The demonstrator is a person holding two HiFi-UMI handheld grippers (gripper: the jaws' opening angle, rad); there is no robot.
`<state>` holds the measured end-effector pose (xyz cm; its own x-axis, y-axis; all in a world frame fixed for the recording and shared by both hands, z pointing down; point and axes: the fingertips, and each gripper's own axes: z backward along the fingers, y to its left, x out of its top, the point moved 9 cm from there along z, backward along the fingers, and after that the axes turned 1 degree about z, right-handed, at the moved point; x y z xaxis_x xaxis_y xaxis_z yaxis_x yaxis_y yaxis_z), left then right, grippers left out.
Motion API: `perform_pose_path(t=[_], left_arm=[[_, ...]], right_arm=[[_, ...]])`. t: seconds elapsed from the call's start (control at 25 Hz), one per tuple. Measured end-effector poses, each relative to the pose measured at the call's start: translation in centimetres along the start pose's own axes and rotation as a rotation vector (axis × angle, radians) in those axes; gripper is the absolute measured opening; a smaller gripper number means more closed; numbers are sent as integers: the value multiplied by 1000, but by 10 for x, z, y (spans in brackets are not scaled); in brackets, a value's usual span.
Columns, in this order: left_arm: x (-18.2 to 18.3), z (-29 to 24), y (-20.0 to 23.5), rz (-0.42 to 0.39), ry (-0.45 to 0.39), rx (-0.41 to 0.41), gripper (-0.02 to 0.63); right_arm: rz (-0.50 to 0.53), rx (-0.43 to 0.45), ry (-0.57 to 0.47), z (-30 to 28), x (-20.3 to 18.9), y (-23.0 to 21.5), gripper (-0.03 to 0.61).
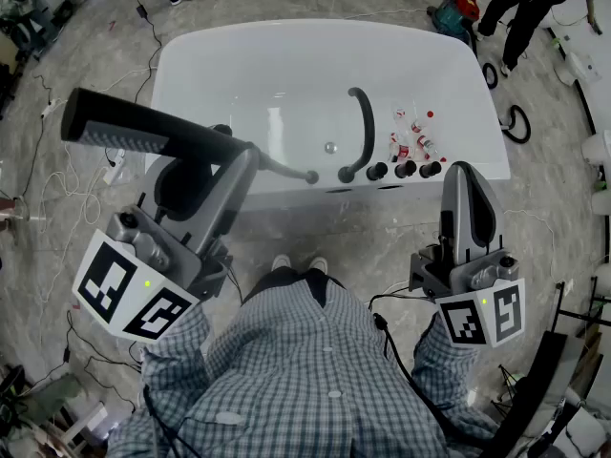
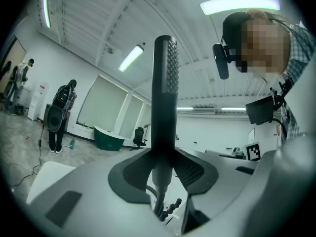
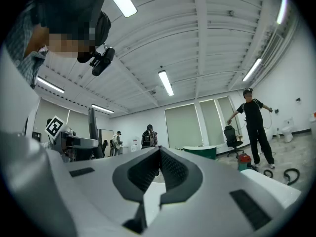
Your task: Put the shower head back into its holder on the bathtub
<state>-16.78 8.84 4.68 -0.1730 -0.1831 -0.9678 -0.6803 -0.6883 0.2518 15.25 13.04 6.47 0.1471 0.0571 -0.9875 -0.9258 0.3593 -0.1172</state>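
A long dark shower head [image 1: 134,130] lies across the jaws of my left gripper [image 1: 203,157], which is shut on its handle. Its grey hose [image 1: 286,170] runs to the near rim of the white bathtub [image 1: 286,55]. In the left gripper view the shower head [image 2: 165,83] stands upright between the pads, in front of my left gripper [image 2: 163,174]. On the near rim stand a curved black spout [image 1: 363,132] and a row of black knobs [image 1: 405,170]. My right gripper [image 1: 465,181] hovers just before those knobs, shut and empty; its pads [image 3: 148,174] meet in the right gripper view.
Small red-and-white bottles [image 1: 416,143] lie on the tub's rim by the knobs. The wearer's shoes [image 1: 298,263] stand close to the tub's front. A red and green vacuum [image 1: 458,10], a hose and a person [image 1: 530,8] are at the far right. Cables trail over the floor at left.
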Motion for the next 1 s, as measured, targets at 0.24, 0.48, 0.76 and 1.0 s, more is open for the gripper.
perform_pose_path(t=[0.24,0.48,0.76,1.0], left_arm=[[-2,0,1,-5,-1,11,129],[0,1,2,2,-3,14,129],[-2,2,4,-2,0,25,129],[-7,3,9,-44,7,42,129]], right_arm=[[-5,-5,0,1,-3,-1,15],[-10,-15,4,1,-1,-4,15],[-15,-14,13,1,-4,-2,15],[4,-19,22,0,-6,-5,15]])
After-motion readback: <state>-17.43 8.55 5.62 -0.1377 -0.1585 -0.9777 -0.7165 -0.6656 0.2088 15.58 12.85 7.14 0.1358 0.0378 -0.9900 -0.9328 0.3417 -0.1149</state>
